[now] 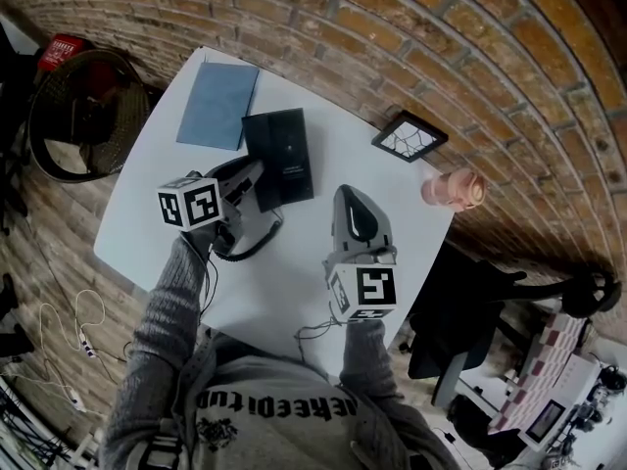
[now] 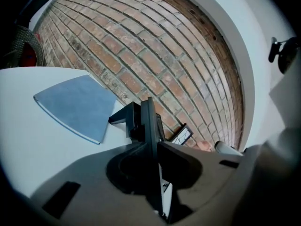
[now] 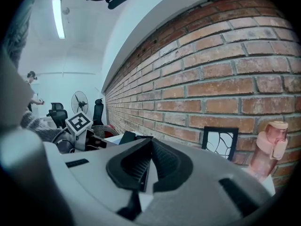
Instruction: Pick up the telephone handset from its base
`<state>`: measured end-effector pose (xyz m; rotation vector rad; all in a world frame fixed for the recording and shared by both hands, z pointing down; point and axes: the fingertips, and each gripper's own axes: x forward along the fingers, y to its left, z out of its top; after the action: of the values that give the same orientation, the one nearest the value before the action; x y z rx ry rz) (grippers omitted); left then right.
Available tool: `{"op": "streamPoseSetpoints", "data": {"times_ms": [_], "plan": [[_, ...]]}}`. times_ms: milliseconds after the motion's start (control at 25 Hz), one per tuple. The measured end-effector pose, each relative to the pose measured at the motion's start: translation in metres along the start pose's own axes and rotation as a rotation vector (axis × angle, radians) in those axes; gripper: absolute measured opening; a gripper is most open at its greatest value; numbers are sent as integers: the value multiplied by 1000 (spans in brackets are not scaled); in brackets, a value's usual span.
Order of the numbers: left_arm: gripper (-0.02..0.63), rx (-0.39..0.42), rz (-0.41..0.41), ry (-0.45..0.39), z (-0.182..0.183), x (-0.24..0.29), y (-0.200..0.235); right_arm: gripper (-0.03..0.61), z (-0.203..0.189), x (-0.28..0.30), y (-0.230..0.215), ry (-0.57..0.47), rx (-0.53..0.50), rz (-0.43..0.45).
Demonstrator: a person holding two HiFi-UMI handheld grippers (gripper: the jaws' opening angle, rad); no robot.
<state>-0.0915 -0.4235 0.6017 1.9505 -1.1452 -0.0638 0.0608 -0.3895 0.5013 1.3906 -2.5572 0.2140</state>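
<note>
A black telephone base (image 1: 284,155) lies on the white table (image 1: 294,282), and a black cord (image 1: 250,251) loops out of its near left side. My left gripper (image 1: 245,179) sits over the base's left edge. In the left gripper view its jaws (image 2: 151,142) are closed on a thin black upright piece, the handset (image 2: 147,121) seen edge-on. My right gripper (image 1: 345,199) hovers to the right of the phone, apart from it. In the right gripper view its fingertips (image 3: 149,145) meet with nothing between them.
A blue folder (image 1: 217,104) lies at the table's far left. A small framed picture (image 1: 409,136) and a pink bottle (image 1: 453,189) stand by the brick wall. A fan (image 1: 83,111) is left of the table and an office chair (image 1: 460,311) right.
</note>
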Motion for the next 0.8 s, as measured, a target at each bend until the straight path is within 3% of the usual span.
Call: {"op": "streamPoseSetpoints", "data": {"times_ms": [120,800], "plan": [[69,-13,-25,-14,3,-3,-6,5,0,0,1,-7,5,7],[67,108,-35,-94,25,-50,-49,6,22,-20,20,-56,-18,11]]}}
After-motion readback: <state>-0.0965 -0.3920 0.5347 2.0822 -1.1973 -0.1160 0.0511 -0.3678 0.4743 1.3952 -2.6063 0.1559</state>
